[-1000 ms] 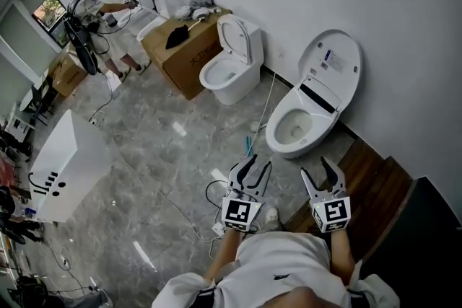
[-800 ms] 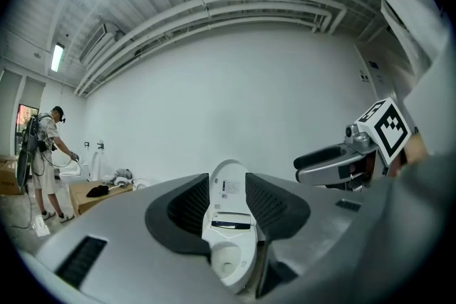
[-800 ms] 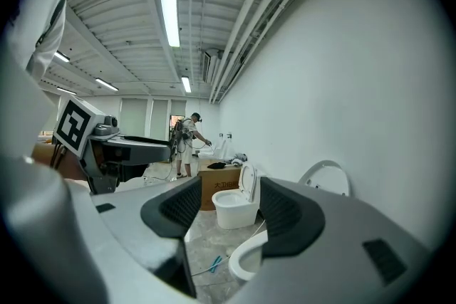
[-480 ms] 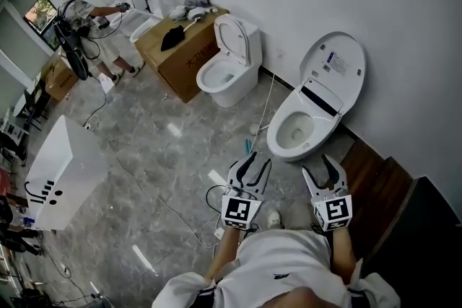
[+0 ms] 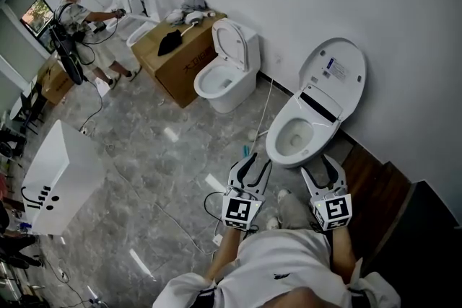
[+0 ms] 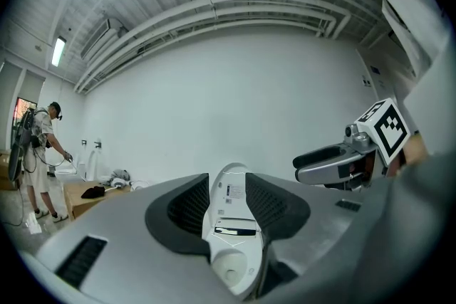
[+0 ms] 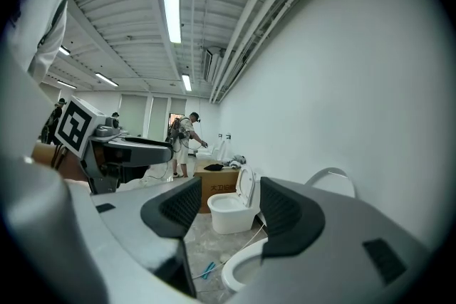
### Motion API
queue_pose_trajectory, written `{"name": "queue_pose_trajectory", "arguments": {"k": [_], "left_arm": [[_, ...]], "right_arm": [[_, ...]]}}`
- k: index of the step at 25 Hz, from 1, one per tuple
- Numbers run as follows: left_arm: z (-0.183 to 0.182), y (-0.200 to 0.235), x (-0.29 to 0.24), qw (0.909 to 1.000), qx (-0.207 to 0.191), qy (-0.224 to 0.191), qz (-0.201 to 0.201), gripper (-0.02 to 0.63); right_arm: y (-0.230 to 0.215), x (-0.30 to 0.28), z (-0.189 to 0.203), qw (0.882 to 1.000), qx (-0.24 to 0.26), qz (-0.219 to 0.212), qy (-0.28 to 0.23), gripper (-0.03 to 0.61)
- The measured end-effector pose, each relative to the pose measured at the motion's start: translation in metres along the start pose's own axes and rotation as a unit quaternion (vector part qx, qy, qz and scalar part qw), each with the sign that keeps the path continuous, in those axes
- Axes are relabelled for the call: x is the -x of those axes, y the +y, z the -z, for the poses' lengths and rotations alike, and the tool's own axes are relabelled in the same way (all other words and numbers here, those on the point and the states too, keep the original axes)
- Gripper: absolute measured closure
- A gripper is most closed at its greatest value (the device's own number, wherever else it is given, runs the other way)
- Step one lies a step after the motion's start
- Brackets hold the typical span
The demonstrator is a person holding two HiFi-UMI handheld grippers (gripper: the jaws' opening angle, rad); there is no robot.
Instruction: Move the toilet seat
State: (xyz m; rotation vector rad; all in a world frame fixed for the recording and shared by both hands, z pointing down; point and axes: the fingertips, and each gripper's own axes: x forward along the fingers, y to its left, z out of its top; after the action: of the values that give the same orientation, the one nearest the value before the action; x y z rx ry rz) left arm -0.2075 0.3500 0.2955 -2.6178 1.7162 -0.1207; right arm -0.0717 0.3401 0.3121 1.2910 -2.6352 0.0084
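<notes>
1. Left gripper (image 5: pixel 258 164), lower centre: jaws together, holding nothing.
2. Right gripper (image 5: pixel 319 168), just beside it: jaws apart, empty, and the nearer tool.
3. Seat (image 5: pixel 317 128), right of centre, lies flat on the bowl just above the right gripper. Its long axis runs up-right toward the raised lid (image 5: pixel 333 68).

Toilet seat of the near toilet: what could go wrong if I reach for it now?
1. The raised seat and lid stand up by the wall; pulled forward, they may slam onto the bowl.
2. The left gripper is shut, the right gripper open; a one-sided grip could slip.
3. A white cable lies on the floor beside the bowl; a foot may catch it.
</notes>
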Motion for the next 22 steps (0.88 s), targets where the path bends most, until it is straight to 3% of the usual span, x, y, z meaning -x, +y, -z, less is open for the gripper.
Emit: {"name": "queue_pose_trajectory", "arguments": {"k": [22], "left_arm": [[-0.012,0.078,-0.137,0.9997,-0.005,0.010,-0.020,0.437]], "right_arm": [[-0.080,-0.143,-0.016,0.999,-0.012,-0.037,0.010,0.304]]}}
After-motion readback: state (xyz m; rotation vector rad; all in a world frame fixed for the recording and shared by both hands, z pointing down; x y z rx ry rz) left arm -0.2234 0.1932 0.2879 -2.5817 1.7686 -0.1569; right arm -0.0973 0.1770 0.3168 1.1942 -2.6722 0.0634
